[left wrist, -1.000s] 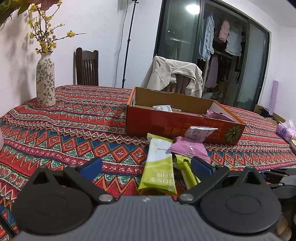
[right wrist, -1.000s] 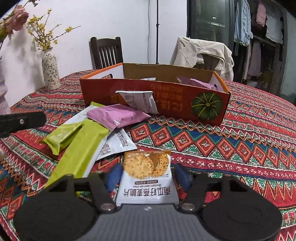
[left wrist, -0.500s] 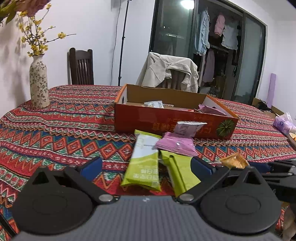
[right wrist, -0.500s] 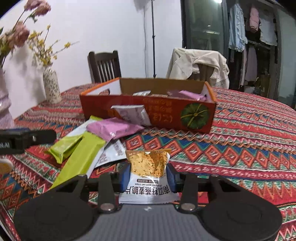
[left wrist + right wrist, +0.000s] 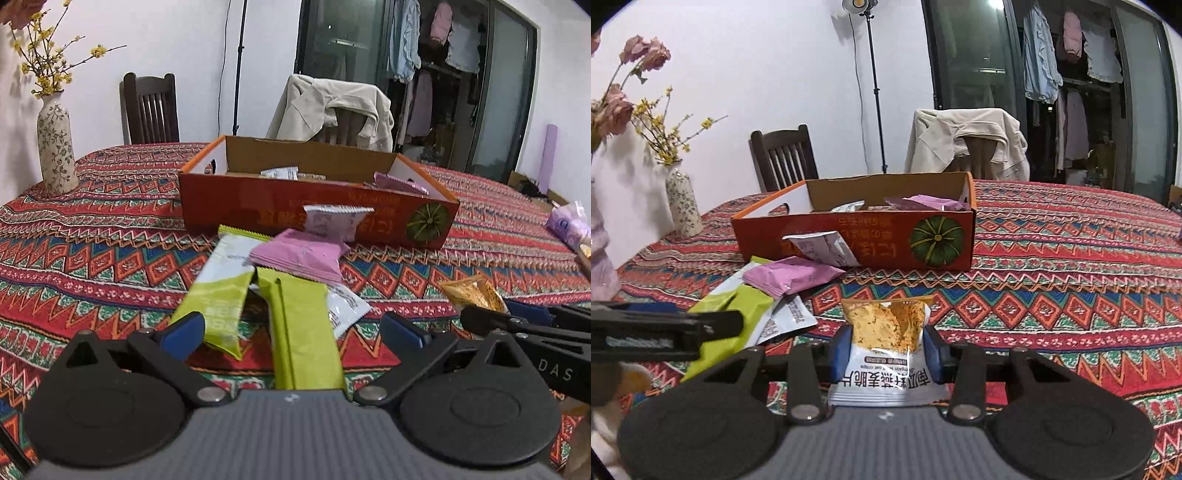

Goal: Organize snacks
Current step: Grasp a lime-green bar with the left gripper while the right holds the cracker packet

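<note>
- The cracker packet (image 5: 886,343) sits clamped between the blue pads of the right gripper (image 5: 885,349), lifted off the patterned tablecloth (image 5: 1052,295), its orange top pointing toward the box. The pads press in on both sides and the wrapper bulges a little between them.
- The orange cardboard box (image 5: 871,240), the likely home for the snacks, stands further across the table, open at the top, with a purple packet and a pale one already inside.
- Between packet and box lies the loose heap: a pink packet (image 5: 299,254), a white-and-green bar (image 5: 221,288), a plain green bar (image 5: 303,332) and a small white sachet (image 5: 336,221) propped against the box front.
- The left gripper (image 5: 291,328) hovers low over that heap with its jaws wide apart, the green bar lying between the tips but not touched by the pads.
- To finish this step well, I'd carry the cracker packet high enough to clear the heap and the box's front wall, keep the squeeze gentle so the crackers don't crush, and let go only once it is over bare box floor.
- The left side should wait or stay low: the two grippers are near each other, and crossing paths could knock the sachet or scatter the pile.
- A flowered vase (image 5: 55,144) stands well off to the side, out of the way.
</note>
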